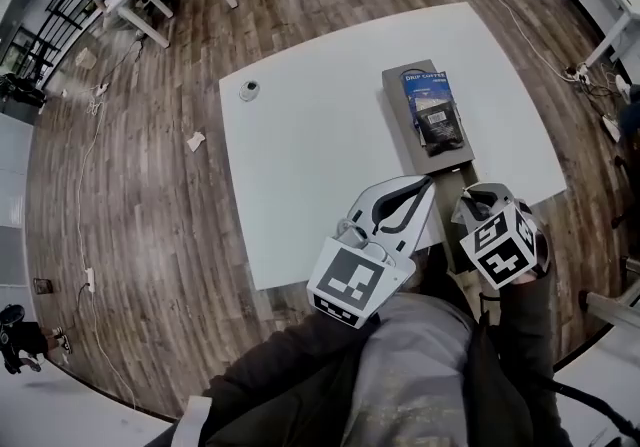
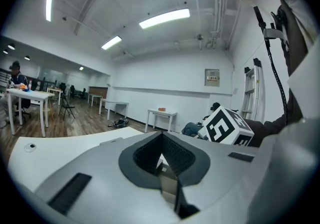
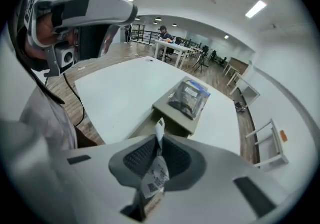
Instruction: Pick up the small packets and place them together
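While the person stood at the near edge of the white table (image 1: pixel 300 155), both grippers hung close to the body, side by side and just short of the near end of a long flat box (image 1: pixel 400 140) that lay on the tabletop. The right gripper (image 1: pixel 474 201) pointed steeply down, and its jaws were clamped on a small packet (image 3: pixel 156 173), a thin white sachet with a printed label; the right gripper view showed it pinched between the dark pads, with its top corner sticking up past the jaw tips. The left gripper (image 1: pixel 420 190) was held nearly level, its jaws drawn together with nothing between them (the left gripper view showed the pads meeting at the tips). On the far half of the box lay a blue-topped bag (image 1: pixel 432 110) with dark contents, flat and well apart from both grippers. Near the table's far left corner sat a small round object (image 1: pixel 249 90), too small to identify. A scrap of paper (image 1: pixel 195 142) lay on the wooden floor just beside the table's left edge.
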`<act>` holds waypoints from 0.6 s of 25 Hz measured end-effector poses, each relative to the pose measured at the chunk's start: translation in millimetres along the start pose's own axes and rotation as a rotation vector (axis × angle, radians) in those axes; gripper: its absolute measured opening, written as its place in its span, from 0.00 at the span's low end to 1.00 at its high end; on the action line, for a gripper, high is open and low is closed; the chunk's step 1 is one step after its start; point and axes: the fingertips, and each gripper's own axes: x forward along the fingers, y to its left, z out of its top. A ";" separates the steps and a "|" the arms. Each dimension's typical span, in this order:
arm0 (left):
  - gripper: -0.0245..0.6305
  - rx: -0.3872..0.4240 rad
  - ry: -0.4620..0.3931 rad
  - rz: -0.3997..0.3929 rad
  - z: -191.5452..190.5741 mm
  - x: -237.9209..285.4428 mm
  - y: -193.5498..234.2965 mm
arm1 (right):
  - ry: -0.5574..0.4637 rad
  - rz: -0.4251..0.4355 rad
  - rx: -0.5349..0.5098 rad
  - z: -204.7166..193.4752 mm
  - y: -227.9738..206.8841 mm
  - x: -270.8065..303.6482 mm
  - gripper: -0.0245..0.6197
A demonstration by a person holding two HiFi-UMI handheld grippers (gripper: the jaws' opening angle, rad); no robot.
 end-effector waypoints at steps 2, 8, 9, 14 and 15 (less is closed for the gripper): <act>0.04 0.019 -0.008 -0.008 3.7 -2.3 -3.2 | -0.010 -0.017 0.013 -0.1 -1.1 -2.9 0.11; 0.04 0.027 -0.013 -0.010 4.8 -5.6 -1.4 | -0.040 -0.039 0.032 4.9 -0.4 -6.7 0.11; 0.04 0.026 -0.013 -0.009 4.5 -5.3 -0.6 | -0.051 -0.047 0.036 8.3 -3.7 -8.9 0.11; 0.04 0.014 -0.014 0.021 4.4 -5.4 13.4 | -0.148 -0.096 0.040 39.2 -29.8 -21.5 0.11; 0.04 0.010 -0.014 0.032 4.0 -6.1 17.8 | -0.168 -0.108 0.034 47.6 -36.0 -23.3 0.11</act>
